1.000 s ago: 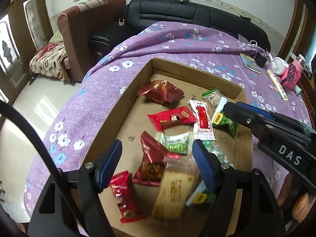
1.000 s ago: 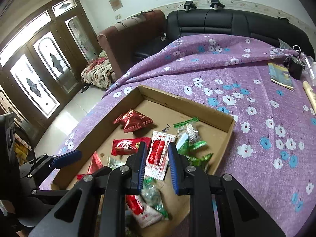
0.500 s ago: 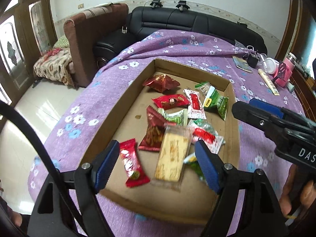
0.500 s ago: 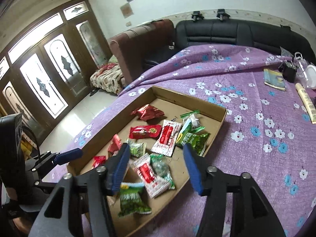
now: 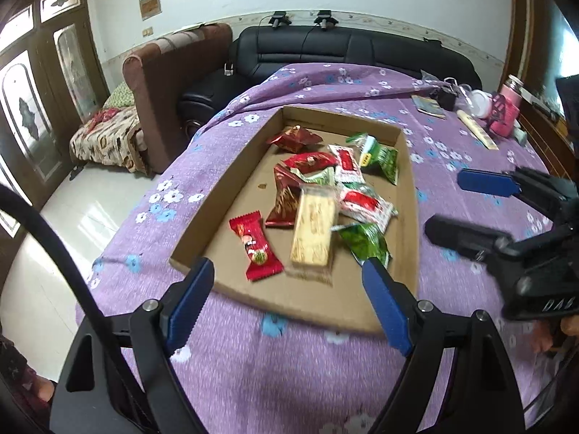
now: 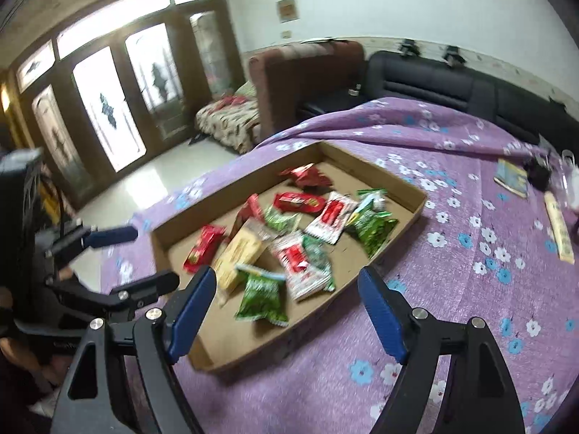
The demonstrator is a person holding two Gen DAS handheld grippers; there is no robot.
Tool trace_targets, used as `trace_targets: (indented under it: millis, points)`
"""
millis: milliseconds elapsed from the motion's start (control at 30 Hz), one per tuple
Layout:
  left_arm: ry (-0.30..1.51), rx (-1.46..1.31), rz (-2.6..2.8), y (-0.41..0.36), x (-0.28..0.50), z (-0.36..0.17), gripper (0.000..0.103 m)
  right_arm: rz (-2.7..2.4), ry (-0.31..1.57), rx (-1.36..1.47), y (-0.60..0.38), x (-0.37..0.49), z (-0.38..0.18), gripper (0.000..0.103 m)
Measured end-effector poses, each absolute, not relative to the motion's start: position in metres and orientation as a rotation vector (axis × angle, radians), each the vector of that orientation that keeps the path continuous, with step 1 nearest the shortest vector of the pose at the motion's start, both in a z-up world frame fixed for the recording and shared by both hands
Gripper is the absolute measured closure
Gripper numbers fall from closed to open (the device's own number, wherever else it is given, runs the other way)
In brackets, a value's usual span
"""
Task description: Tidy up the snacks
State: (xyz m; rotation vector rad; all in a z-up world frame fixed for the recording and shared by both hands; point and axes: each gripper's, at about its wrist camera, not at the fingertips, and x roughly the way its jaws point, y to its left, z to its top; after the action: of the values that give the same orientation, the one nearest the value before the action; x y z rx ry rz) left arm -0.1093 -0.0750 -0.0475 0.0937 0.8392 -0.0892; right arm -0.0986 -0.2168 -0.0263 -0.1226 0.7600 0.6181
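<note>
From the left wrist, the left tool [image 5: 289,300] hangs over the near rim of the cardboard tray [image 5: 231,195], jaws wide and opening, nothing between them. Snack packets [image 5: 315,229] lie heaped inside the tray on the purple floral cloth [image 5: 289,369].

From the right wrist, the right tool [image 6: 286,311] also spreads wider, empty, above the tray's near corner.

A home living room: black sofa [image 5: 354,54], brown armchair [image 5: 170,83], glazed doors [image 6: 105,108]

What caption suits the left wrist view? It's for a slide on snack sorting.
Left gripper, jaws opening and empty, above a cardboard tray of mixed snack packets on a purple floral cloth.
</note>
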Motion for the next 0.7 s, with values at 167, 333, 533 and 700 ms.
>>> trace_targets:
  millis: [167,333,533,700]
  points:
    - [0.812,0.134,-0.083,-0.077,-0.129,-0.044,0.019,0.657,0.747,-0.24,-0.205,-0.118,-0.027,0.022]
    - [0.803,0.144,-0.078,-0.073,-0.143,-0.041,0.019,0.663,0.743,-0.272,-0.205,-0.126,-0.026,0.022]
    - [0.79,0.141,-0.031,-0.063,-0.153,-0.037,0.018,0.658,0.731,-0.289,-0.21,-0.135,-0.023,0.022]
    - [0.782,0.134,-0.02,-0.061,-0.158,-0.036,0.017,0.658,0.735,-0.282,-0.218,-0.141,-0.026,0.022]
